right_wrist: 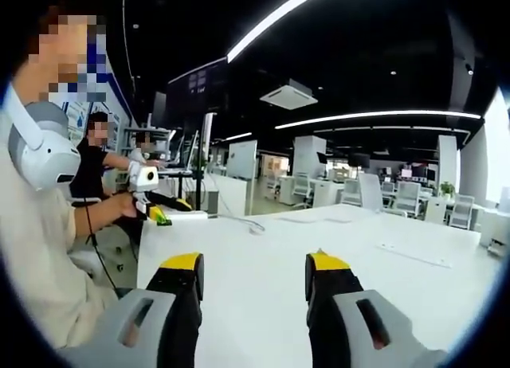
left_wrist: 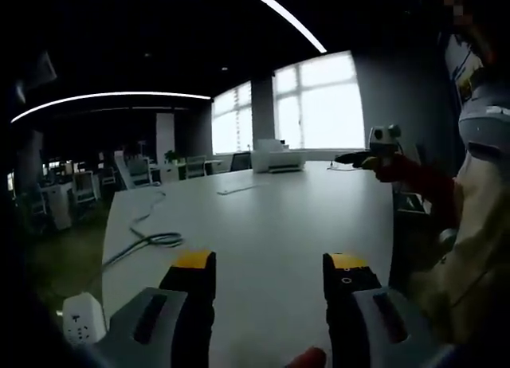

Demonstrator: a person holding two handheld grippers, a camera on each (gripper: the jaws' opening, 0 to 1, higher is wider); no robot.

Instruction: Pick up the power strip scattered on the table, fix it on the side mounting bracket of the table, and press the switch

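Two yellow-tipped jaws rose from the bottom of each view, and both pairs stood wide apart with bare white surface between them. The left claw (left_wrist: 271,264) held nothing and hung over the desk (left_wrist: 271,217), close to one of its edges. The right claw (right_wrist: 253,266) was likewise spread and empty, above another part of the same desk (right_wrist: 263,256).

In the left gripper view the power strip (left_wrist: 82,318) sat at the near left corner of the desk, just beside the left jaw's grey housing; its white face with socket holes was turned toward the camera, and only one end of it could be seen. A grey cable (left_wrist: 147,239) lay coiled near the left edge of the desk, running from there toward the middle; whether it joined the strip could not be told. A white printer (left_wrist: 276,156) stood at the far edge, in front of bright windows (left_wrist: 323,101). A flat pale strip (left_wrist: 237,189) lay on the desk short of the printer. At the right edge of the desk a person's hand (left_wrist: 381,167) held another gripper out over the surface.

In the right gripper view a seated person (right_wrist: 36,248) in a pale top was just beside the left edge of the desk. Further along that edge another person's hand held a gripper with a yellow-green tip (right_wrist: 155,213) on the desk surface. Office chairs (right_wrist: 402,197) stood beyond the far edge.
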